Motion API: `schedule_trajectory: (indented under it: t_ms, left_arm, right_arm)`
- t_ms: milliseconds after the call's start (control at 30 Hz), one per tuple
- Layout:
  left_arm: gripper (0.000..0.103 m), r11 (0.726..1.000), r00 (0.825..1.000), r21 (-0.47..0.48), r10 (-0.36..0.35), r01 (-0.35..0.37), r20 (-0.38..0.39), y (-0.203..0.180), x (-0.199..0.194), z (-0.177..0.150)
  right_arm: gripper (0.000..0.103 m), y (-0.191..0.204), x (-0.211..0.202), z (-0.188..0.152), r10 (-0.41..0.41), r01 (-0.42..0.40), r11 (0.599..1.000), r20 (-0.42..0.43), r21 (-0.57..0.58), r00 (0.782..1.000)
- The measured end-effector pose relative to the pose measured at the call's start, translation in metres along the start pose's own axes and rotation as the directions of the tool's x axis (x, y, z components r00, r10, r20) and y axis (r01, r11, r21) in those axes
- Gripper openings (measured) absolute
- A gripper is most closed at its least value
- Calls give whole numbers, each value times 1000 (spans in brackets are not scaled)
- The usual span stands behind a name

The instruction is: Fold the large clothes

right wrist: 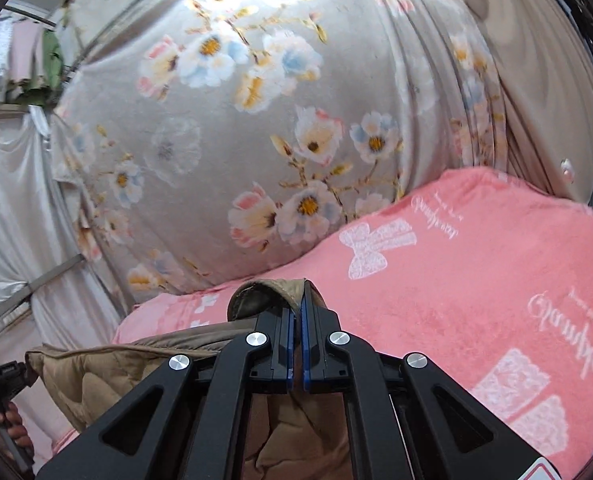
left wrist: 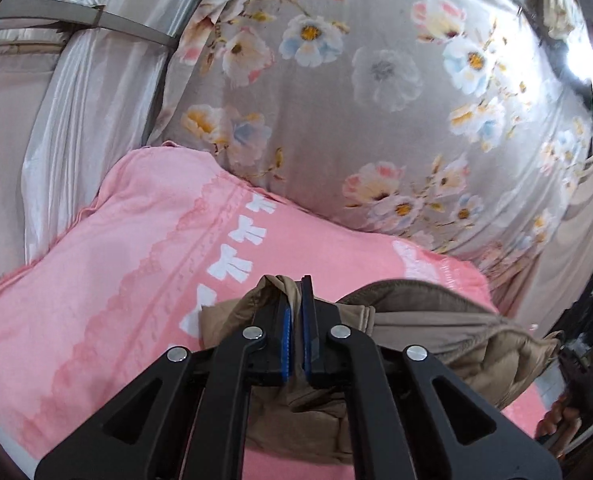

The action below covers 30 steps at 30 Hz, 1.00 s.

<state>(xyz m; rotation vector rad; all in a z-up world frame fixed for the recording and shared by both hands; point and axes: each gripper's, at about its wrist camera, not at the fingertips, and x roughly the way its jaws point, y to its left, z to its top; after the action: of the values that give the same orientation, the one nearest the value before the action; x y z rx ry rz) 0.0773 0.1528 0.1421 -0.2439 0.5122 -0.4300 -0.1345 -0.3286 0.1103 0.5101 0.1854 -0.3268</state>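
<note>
In the left wrist view, the left hand-held gripper (left wrist: pixel 295 284) has its blue-padded fingers (left wrist: pixel 284 340) pressed together on a fold of a tan quilted jacket (left wrist: pixel 436 328), a pinch of the fabric bunching up above the fingertips. The jacket trails to the right of the gripper and hangs below it, over a pink blanket (left wrist: pixel 108 280) printed with white bows and lace bands. Behind the blanket hangs a grey floral sheet (left wrist: pixel 376 100) with pink, blue and yellow blossoms, and at the left a pale satin curtain (left wrist: pixel 76 120) is gathered by a grey strap. At the lower right edge, part of the person's other hand shows, too blurred to tell more. In the right wrist view, the right hand-held gripper (right wrist: pixel 299 286) is likewise clamped on the tan quilted jacket (right wrist: pixel 96 376), gripping a thick hemmed edge that curls over its fingertips. The rest of the jacket stretches off to the left, held above the pink blanket (right wrist: pixel 476 280), which carries white bows and script lettering. The grey floral sheet (right wrist: pixel 236 120) fills the background, with the pale satin curtain (right wrist: pixel 12 200) at the left.
</note>
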Motion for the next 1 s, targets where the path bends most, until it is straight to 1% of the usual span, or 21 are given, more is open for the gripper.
schedule_trajectory:
  t_ms: [67, 133, 167, 233, 267, 300, 333, 367, 433, 500, 600, 700, 833, 900, 1000]
  left_arm:
    - [4, 999, 998, 18, 50, -49, -24, 2, 35, 6]
    - [4, 993, 992, 35, 111, -109, -54, 7, 76, 10]
    - [4, 989, 986, 40, 145, -143, -77, 12, 101, 11]
    - [4, 982, 975, 53, 186, -180, -118, 21, 135, 6]
    - [4, 977, 966, 57, 210, -204, -147, 27, 159, 3]
    - [4, 973, 957, 66, 230, -221, -176, 30, 178, -2]
    - [4, 970, 951, 72, 241, -232, -194, 33, 190, -7]
    - [4, 965, 938, 75, 263, -252, -224, 40, 210, -13]
    - [4, 959, 923, 83, 284, -272, -260, 47, 231, -23]
    - [5, 952, 906, 93, 305, -290, -293, 53, 251, -34]
    - [5, 948, 890, 99, 318, -303, -327, 61, 270, -50]
    - [6, 947, 882, 102, 320, -303, -345, 64, 281, -64]
    - [6, 945, 882, 115, 326, -305, -341, 64, 291, -76]
    - [6, 944, 882, 124, 331, -307, -334, 64, 295, -79]
    - [6, 947, 888, 113, 322, -302, -328, 66, 298, -84]
  right_arm:
    - [2, 5, 37, 2, -25, 25, 1000, -25, -13, 999]
    - [2, 10, 82, 3, -65, 63, 997, -55, -36, 996]
    - [2, 11, 96, 2, -74, 71, 997, -70, -40, 995]
    - [2, 9, 141, -5, -103, 99, 994, -125, -38, 987]
    - [2, 8, 162, -10, -116, 111, 993, -157, -39, 981]
    - [2, 6, 175, -15, -128, 123, 992, -177, -41, 976]
    - [2, 4, 191, -22, -143, 137, 990, -203, -45, 969]
    - [2, 2, 205, -28, -158, 150, 987, -227, -51, 961]
    - [2, -4, 234, -42, -205, 190, 978, -264, -83, 942]
    - [2, -9, 251, -52, -232, 211, 972, -290, -103, 928]
    - [2, -15, 268, -68, -254, 227, 967, -331, -117, 909]
    - [2, -19, 280, -83, -276, 240, 960, -366, -143, 889]
    - [2, -23, 291, -102, -299, 250, 953, -404, -169, 864]
    - [2, -27, 294, -108, -294, 251, 955, -421, -157, 858]
    - [2, -32, 298, -113, -286, 252, 958, -444, -136, 849]
